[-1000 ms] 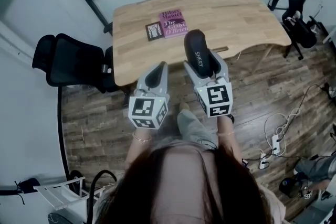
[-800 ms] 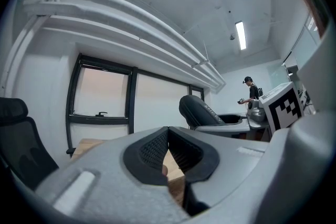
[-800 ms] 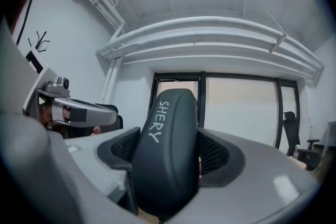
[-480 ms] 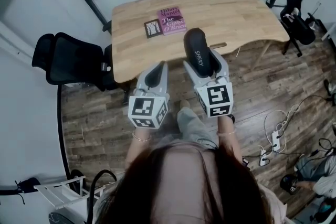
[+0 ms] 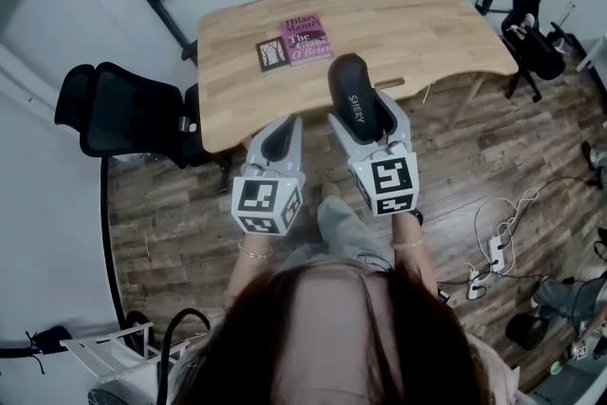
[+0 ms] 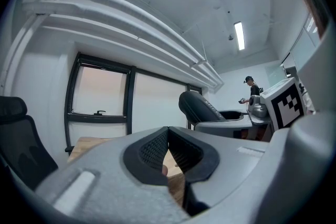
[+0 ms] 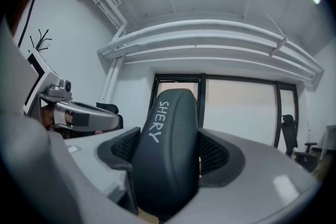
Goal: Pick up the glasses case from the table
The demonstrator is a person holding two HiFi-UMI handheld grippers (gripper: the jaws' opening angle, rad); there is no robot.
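Pickup looks complete: at frame centre, the right gripper (image 5: 368,126) clamps the black glasses case (image 5: 351,90), apparently lifted off the wooden table (image 5: 427,24). The left gripper (image 5: 279,136), jaws together, holds nothing. Next calls only for a steady hold.

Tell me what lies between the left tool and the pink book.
Only bare wooden table, in the head view: nothing sits between the left tool and the pink book.

Blk glasses case (image 5: 358,100), pink book (image 5: 305,39), lt-wood table (image 5: 417,24).
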